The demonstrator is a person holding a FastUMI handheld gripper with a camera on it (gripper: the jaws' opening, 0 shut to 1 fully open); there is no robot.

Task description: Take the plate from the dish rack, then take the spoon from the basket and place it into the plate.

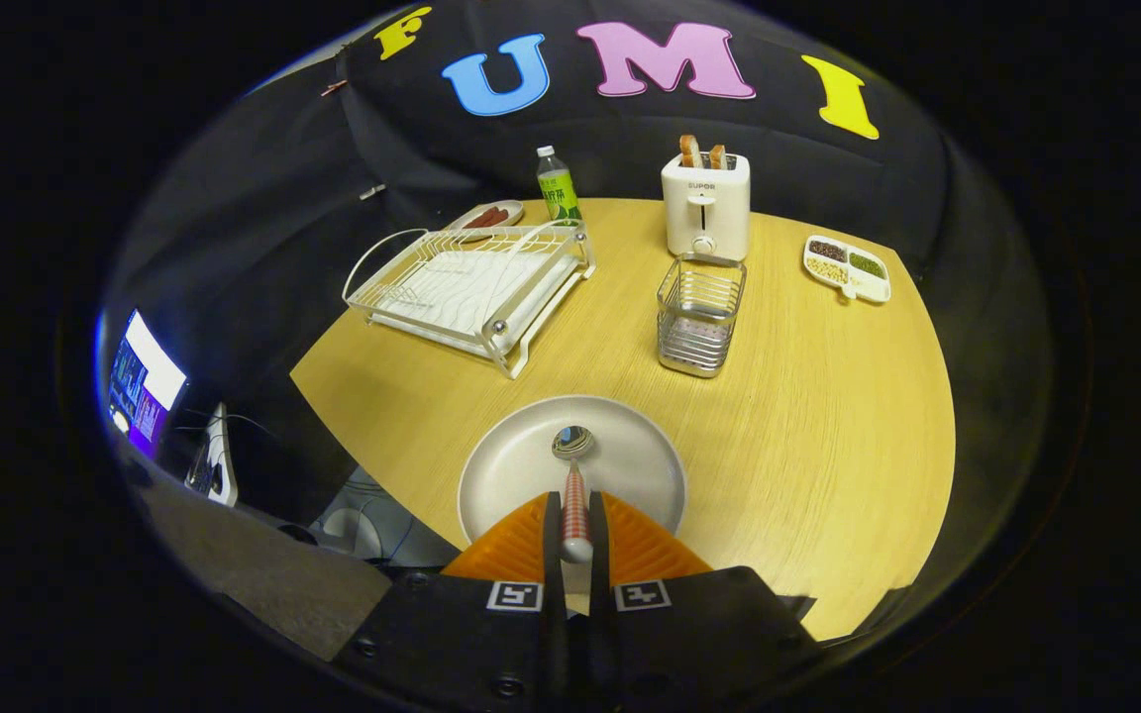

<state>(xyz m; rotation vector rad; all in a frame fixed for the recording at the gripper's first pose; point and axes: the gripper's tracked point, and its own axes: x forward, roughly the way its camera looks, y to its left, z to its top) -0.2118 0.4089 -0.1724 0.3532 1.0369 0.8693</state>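
One round white plate (531, 465) lies on the pale wooden table (828, 416) just ahead of the gripper (575, 530), and over it hangs the bowl of a metal spoon with a red-and-white patterned handle (573, 495). The gripper's two fingers are closed tight on that handle, one pressing each side. The spoon's long axis runs straight along the fingers, bowl toward 12 o'clock, handle end back toward 6. The gripper is angled down at the plate from its near rim. At 11 o'clock beyond the plate stands the white wire dish rack (471, 282), its slots bare. At 1 o'clock stands the square metal wire basket (699, 315). Behind the basket a white toaster (706, 203) holds two slices of bread. At 2 o'clock a white divided tray (848, 267) carries beans or grains in separate compartments.
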